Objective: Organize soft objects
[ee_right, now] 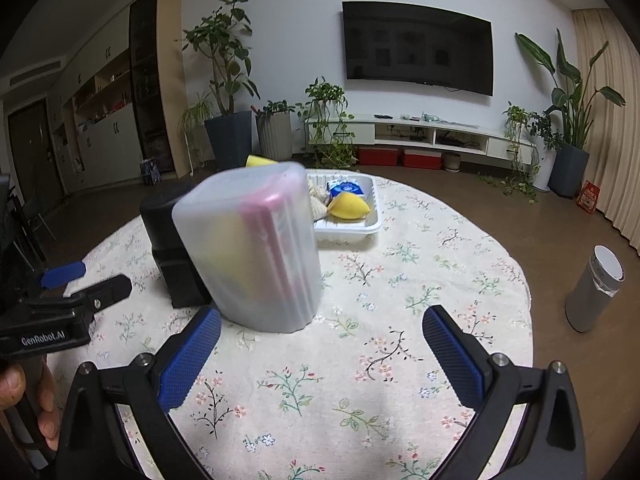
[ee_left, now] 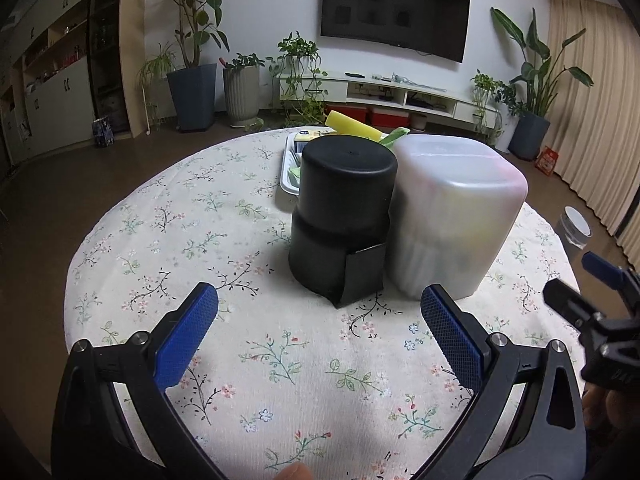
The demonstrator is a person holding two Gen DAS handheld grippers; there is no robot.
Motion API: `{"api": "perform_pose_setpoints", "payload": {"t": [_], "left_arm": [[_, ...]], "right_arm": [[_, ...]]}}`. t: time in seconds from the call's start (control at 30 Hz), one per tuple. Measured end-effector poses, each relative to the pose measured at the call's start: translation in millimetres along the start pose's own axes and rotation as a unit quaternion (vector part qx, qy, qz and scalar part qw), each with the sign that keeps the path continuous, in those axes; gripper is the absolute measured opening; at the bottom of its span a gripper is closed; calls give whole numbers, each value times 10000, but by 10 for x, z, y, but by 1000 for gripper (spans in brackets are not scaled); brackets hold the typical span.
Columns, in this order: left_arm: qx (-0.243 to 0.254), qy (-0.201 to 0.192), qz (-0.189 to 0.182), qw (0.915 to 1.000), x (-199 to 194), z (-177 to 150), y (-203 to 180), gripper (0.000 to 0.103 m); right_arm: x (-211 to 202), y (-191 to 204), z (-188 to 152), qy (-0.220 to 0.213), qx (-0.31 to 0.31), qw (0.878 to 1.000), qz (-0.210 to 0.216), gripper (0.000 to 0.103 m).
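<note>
Tablecloth (ee_left: 168,216) is lying bare left of the black canister (ee_left: 340,216), which is touching the frosted box (ee_left: 456,216); sponges (ee_right: 348,205) are sitting in the tray (ee_right: 352,230) behind; left gripper (ee_left: 320,336) and right gripper (ee_right: 322,354) are gaping wide, grasping nothing.

A dark flat wall-mounted television (ee_right: 418,52) hangs at twelve o'clock above a long white low cabinet (ee_right: 436,134); beige pleated curtains (ee_right: 608,120) at three o'clock.
</note>
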State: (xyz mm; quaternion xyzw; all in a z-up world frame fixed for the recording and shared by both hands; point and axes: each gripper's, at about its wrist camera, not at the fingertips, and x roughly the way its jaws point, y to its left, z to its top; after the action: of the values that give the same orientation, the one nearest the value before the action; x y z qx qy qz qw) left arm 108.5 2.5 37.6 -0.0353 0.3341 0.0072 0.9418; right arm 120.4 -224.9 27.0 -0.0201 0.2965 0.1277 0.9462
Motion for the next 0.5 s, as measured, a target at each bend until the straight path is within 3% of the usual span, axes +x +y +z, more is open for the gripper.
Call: {"api": "perform_pose_setpoints", "payload": {"t": [0.5], "left_arm": [[-91,33,-84,9999,39,-87,-42,103]], "right_arm": [[12,75,-44,31,-120,9999,-65,103]]}}
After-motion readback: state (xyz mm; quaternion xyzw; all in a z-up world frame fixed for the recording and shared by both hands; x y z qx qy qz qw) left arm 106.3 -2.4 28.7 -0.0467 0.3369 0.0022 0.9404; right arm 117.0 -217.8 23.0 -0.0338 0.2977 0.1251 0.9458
